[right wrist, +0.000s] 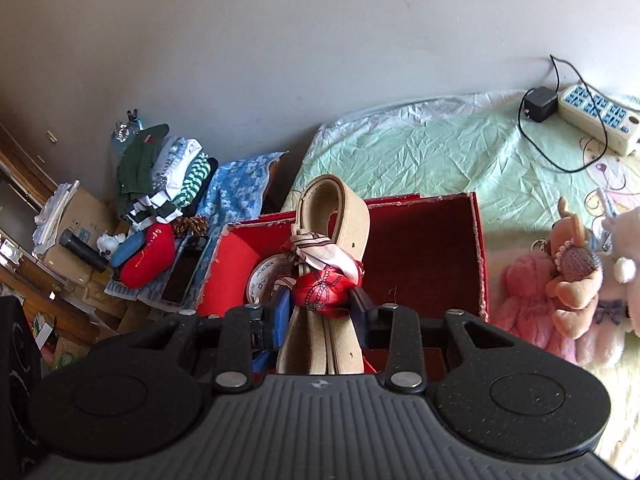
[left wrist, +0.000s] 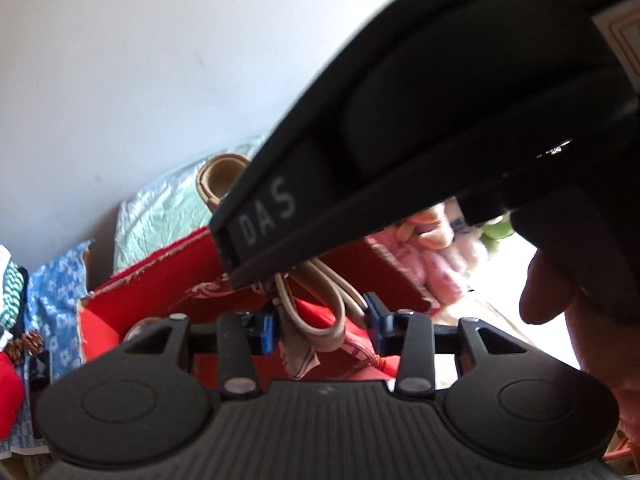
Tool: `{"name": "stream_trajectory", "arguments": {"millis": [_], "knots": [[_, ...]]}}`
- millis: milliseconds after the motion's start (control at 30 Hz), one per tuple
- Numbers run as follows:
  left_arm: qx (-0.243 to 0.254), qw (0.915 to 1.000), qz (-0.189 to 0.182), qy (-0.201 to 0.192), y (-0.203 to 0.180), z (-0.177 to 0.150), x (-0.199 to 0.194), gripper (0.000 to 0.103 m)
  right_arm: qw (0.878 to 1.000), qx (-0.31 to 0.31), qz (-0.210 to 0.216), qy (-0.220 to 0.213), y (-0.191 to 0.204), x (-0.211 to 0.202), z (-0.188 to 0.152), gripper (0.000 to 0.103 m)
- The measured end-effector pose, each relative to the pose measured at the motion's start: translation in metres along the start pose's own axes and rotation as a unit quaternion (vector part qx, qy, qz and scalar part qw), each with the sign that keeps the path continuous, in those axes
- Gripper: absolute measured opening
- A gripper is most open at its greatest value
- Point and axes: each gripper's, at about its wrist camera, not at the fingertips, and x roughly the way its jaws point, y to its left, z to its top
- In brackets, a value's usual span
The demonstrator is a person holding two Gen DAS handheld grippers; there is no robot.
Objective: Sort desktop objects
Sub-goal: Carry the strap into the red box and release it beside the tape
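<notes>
Red box [right wrist: 440, 248], open-topped, on the green sheet [right wrist: 420, 148]: holds a round white tin [right wrist: 262, 280] with print too small to read, while a folded tan belt [right wrist: 332, 204] bound with a red-and-white scarf [right wrist: 324, 284] is held over it. Right gripper [right wrist: 320, 304] pinches the belt at the scarf; left gripper [left wrist: 320, 322] has its fingers either side of the belt loops, though whether they grip cannot be told. Writing: "DAS" on the right gripper's black body [left wrist: 440, 100]; outside the box, pink plush toys [right wrist: 560, 284], a power strip [right wrist: 600, 120] and a clothes pile [right wrist: 160, 176].
</notes>
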Motion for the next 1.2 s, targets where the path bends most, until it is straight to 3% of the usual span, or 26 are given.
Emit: {"name": "stream_trajectory", "arguments": {"millis": [267, 567, 833, 1033, 1133, 1200], "knots": [[-0.029, 0.9935, -0.047, 0.1, 0.067, -0.021, 0.076, 0.047, 0.993, 0.071, -0.011, 0.098, -0.008, 0.091, 0.002, 0.033], [-0.066, 0.9811, -0.055, 0.173, 0.116, -0.048, 0.112, 0.055, 0.982, 0.091, -0.018, 0.165, 0.001, 0.145, -0.011, 0.027], [-0.077, 0.9798, -0.037, 0.181, 0.146, -0.06, 0.107, 0.056, 0.983, 0.066, -0.016, 0.173, 0.026, 0.161, -0.013, 0.026], [-0.091, 0.9799, -0.048, 0.171, 0.155, -0.062, 0.103, 0.057, 0.982, 0.064, -0.014, 0.178, 0.027, 0.158, -0.013, 0.029], [-0.083, 0.9821, -0.045, 0.163, 0.15, -0.061, 0.098, 0.065, 0.983, 0.074, -0.019, 0.169, 0.022, 0.151, -0.016, 0.033], [-0.08, 0.9836, -0.037, 0.157, 0.146, -0.06, 0.094, 0.067, 0.984, 0.077, -0.019, 0.161, 0.019, 0.144, -0.019, 0.041]]}}
